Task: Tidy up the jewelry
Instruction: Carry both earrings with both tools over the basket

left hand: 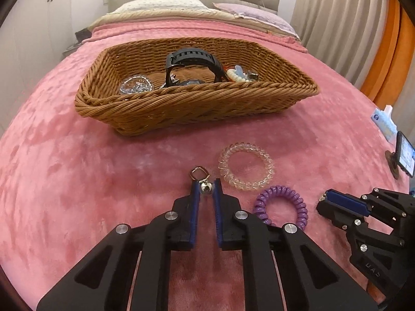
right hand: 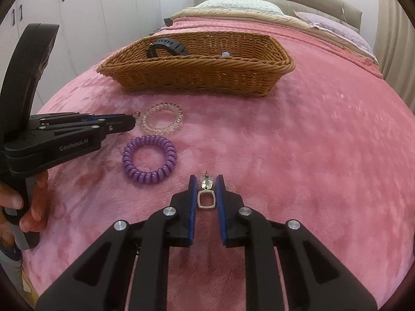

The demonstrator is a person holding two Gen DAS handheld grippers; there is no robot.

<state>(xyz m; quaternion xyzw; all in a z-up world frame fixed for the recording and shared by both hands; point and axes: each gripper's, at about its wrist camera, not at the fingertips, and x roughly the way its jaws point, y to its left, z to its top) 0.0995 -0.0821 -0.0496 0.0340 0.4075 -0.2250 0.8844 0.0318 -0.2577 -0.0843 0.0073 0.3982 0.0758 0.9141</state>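
Note:
My left gripper (left hand: 206,186) is shut on a silver earring (left hand: 205,185) with a square loop, low over the pink blanket. My right gripper (right hand: 206,181) is shut on a matching silver earring (right hand: 206,194); it also shows in the left wrist view (left hand: 325,202). A clear coil bracelet (left hand: 246,165) and a purple coil bracelet (left hand: 281,206) lie between the grippers. The wicker basket (left hand: 197,103) stands beyond them and holds a black watch (left hand: 193,63), a crystal bracelet (left hand: 136,84) and a white bead bracelet (left hand: 240,75).
Everything rests on a pink blanket (right hand: 324,142) on a bed with pillows (left hand: 160,4) at its head. A phone on a stand (left hand: 404,155) and a tissue pack (left hand: 384,121) are at the right edge. White wardrobes (right hand: 85,13) stand on the left.

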